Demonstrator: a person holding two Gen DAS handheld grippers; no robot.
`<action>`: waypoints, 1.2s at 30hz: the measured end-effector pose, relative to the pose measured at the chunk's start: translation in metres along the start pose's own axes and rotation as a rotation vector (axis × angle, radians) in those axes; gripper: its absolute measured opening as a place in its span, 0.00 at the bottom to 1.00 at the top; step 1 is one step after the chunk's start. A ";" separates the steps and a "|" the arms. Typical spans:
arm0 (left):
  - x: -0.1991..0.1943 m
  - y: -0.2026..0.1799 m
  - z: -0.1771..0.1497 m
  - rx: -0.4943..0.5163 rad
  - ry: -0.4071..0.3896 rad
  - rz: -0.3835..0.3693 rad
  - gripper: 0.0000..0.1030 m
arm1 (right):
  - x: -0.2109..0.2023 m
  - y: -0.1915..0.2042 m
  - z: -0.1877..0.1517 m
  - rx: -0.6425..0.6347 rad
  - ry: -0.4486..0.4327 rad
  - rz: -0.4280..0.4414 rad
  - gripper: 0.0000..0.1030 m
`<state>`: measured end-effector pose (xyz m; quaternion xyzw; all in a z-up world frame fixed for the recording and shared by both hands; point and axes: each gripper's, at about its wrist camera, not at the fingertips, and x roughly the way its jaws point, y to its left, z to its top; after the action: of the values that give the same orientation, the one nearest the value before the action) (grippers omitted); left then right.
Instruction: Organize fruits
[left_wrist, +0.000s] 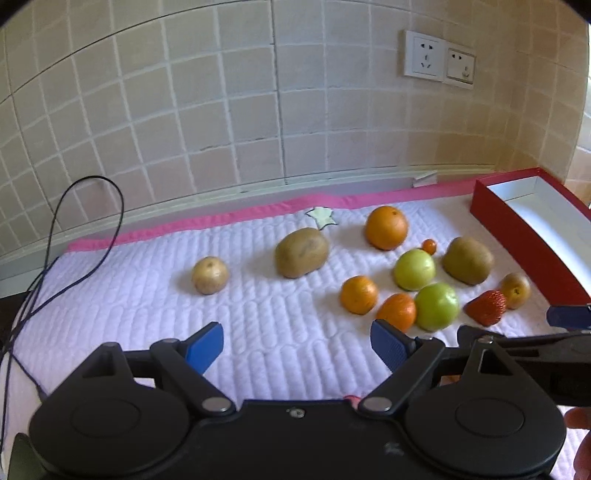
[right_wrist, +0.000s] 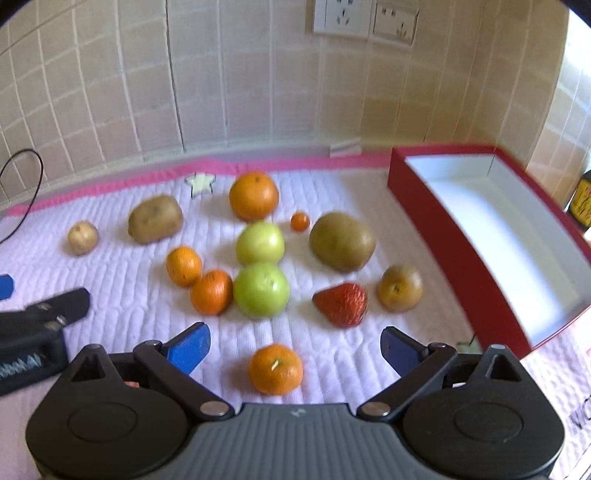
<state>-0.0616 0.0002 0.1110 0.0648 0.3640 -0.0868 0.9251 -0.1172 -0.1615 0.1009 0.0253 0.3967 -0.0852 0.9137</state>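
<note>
I have both claws spread wide and holding nothing. In the right wrist view my right claw (right_wrist: 295, 349) frames a small orange (right_wrist: 275, 369) sitting low in the centre, between the 2 blue pads but touching neither. The rest of the fruit lies on the white quilted mat (right_wrist: 110, 332) above it: 2 green apples (right_wrist: 261, 290), a strawberry (right_wrist: 341, 304), 2 more oranges (right_wrist: 211, 291), a large orange (right_wrist: 253, 195) and several brown fruits. The red box (right_wrist: 461, 240) with a white, bare inside runs down the right side.

In the left wrist view my left claw (left_wrist: 297, 345) hangs over bare mat at the bottom, with the nearest fruit, an orange (left_wrist: 398, 311), just beyond its right pad.

My guess is the step in hand is picking that small orange with the right claw. To do it well I would go slightly forward so the pads meet the fruit at its widest part, then squeeze gently, since a round fruit may roll out. The box sits near on the right, so the carry looks short.

The right view is blurred, so small details are soft. The box is cut off by the frame edge in both views. I cannot tell whether the brown fruits are kiwis or potatoes. A dark object at the right edge is unreadable.
</note>
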 end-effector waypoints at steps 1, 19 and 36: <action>0.000 -0.001 0.001 -0.001 0.000 -0.006 1.00 | 0.000 0.001 0.003 0.001 -0.002 -0.011 0.97; 0.027 0.009 0.020 -0.001 0.026 -0.061 1.00 | 0.006 0.000 0.017 0.043 -0.015 -0.057 0.97; 0.038 0.019 0.021 -0.022 0.049 -0.054 1.00 | 0.015 0.008 0.022 0.023 0.008 -0.039 0.97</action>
<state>-0.0165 0.0108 0.1008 0.0469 0.3889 -0.1064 0.9139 -0.0904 -0.1580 0.1048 0.0285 0.3998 -0.1074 0.9098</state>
